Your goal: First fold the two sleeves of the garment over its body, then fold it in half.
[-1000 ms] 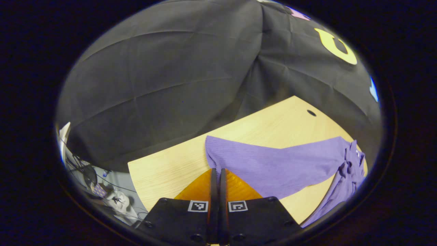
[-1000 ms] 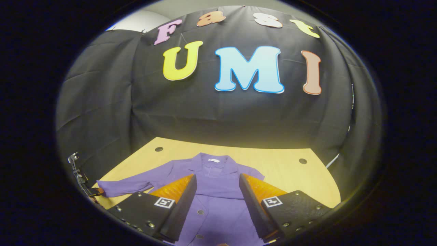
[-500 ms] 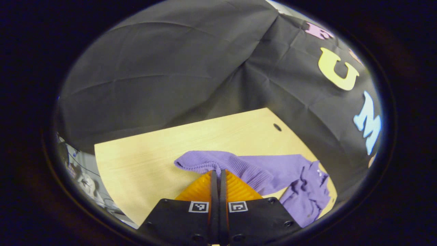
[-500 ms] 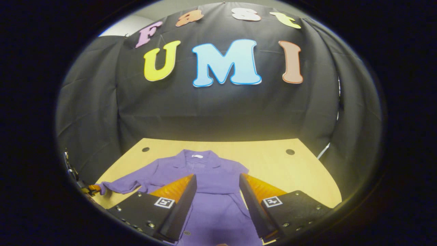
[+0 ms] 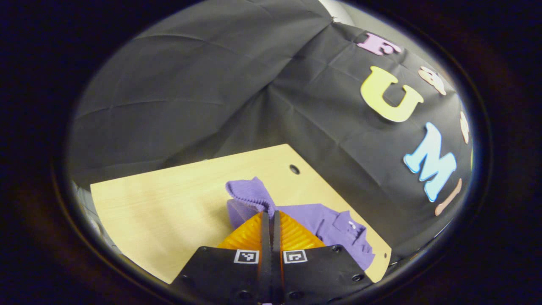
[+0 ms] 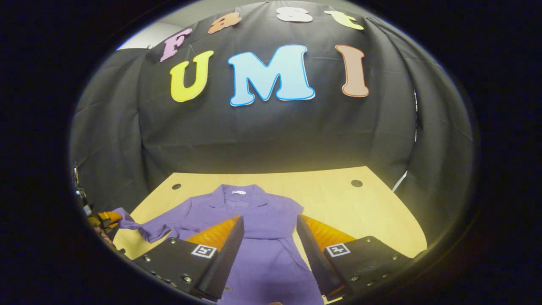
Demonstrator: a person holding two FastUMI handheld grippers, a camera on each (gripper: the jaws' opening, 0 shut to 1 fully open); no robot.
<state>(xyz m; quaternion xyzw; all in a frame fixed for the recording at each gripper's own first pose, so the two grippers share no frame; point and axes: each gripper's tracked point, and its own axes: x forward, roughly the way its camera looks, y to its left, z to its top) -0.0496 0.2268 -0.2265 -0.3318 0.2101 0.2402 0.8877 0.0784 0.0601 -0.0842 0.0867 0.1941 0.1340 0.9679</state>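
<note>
Sleeve (image 5: 250,195), purple knit, one of two on the garment (image 6: 258,220): cuff end is lying pinched between the two fingers of the left gripper (image 5: 270,217), whose jaws are standing closed on the cloth with no gap showing. Garment is lying face up on the wooden table (image 5: 169,203), collar toward the booth wall, hem toward the person. Held sleeve is running from the left gripper (image 6: 103,218) at the table's left edge, rightward and slightly up to the shoulder, its long axis crossing the body's. Body is lying to the right of that cuff, so the fold is probably calling for a carry rightward over the chest. Right gripper (image 6: 269,241) is hovering above the lower body, jaws wide apart, holding nothing; judged idle for this sleeve.
</note>
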